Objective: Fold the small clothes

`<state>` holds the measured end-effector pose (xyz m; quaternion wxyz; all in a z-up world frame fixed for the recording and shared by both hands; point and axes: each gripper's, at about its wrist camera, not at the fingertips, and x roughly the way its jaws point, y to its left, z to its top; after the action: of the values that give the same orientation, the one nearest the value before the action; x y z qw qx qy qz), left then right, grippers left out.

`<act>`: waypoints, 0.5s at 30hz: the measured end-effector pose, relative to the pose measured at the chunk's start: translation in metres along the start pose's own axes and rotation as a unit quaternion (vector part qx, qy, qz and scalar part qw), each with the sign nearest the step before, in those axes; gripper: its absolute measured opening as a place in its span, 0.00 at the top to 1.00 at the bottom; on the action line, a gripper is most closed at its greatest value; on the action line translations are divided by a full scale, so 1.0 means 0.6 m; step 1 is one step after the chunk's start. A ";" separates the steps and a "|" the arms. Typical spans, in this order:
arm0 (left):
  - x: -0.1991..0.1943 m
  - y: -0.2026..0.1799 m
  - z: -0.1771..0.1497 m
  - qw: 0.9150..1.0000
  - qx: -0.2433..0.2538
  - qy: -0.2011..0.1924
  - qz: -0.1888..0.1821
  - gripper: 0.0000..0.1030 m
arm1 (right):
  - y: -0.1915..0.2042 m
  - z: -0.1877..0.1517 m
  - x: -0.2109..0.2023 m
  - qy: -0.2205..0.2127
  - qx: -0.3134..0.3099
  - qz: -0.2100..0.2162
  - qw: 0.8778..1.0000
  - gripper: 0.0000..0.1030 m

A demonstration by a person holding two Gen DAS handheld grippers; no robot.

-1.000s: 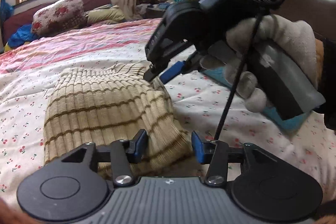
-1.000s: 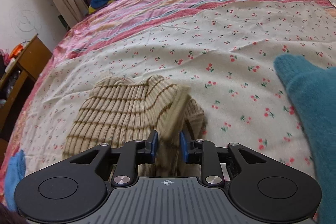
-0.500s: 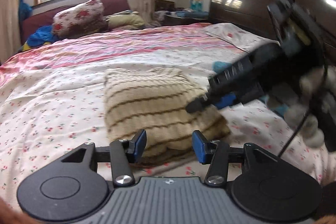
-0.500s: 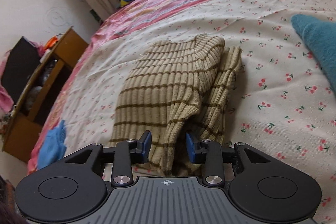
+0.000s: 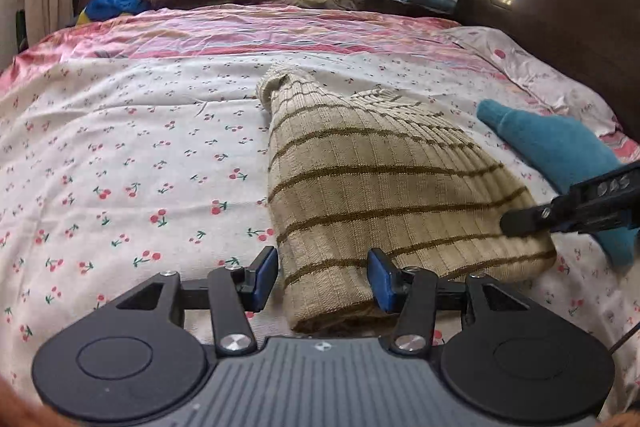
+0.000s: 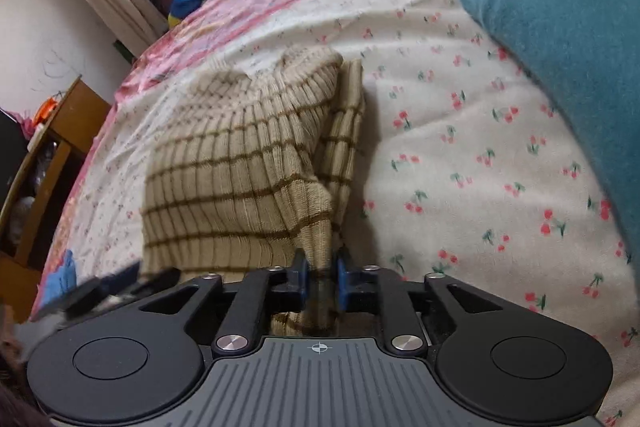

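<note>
The left gripper (image 5: 322,281) now sits low at the near left corner of the striped ribbed sweater (image 5: 384,187), its blue fingers (image 5: 264,277) spread wide with the folded hem lying between them but not pinched. Half a second ago it hung back from the bundle with the whole sweater ahead of it; now the cloth runs right into its gap, so it has closed in on that corner. The sweater itself lies on the bed (image 5: 132,155), on the cherry-print sheet, already doubled over into a thick bundle with the neck end pointing away toward the pillows.

Further right, the right gripper (image 6: 320,279) has changed more: its fingers were apart around the hem half a second ago, and now they are pressed in on a pinch of the sweater's (image 6: 240,163) near right corner, the knit drawn up into a ridge toward them. In the left wrist view its dark tip (image 5: 528,217) touches the bundle's right edge.

I read this as a new grasp for the next fold (probably bringing the hem end over toward the neck), with the left side not yet gripping. A teal garment (image 6: 568,67) waits just to the right, apart from the sweater.
</note>
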<state>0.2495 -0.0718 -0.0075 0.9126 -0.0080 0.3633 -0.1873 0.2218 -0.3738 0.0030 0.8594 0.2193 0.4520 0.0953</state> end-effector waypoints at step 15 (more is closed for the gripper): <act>0.001 0.035 0.075 0.998 -0.018 -0.059 0.006 0.47 | 0.021 0.108 0.074 -0.061 0.032 -0.012 0.998 0.64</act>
<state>0.2872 -0.0581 0.0220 0.9331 -0.0337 0.3126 -0.1746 0.3006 -0.3654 0.0082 0.8791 0.2471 0.4037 0.0571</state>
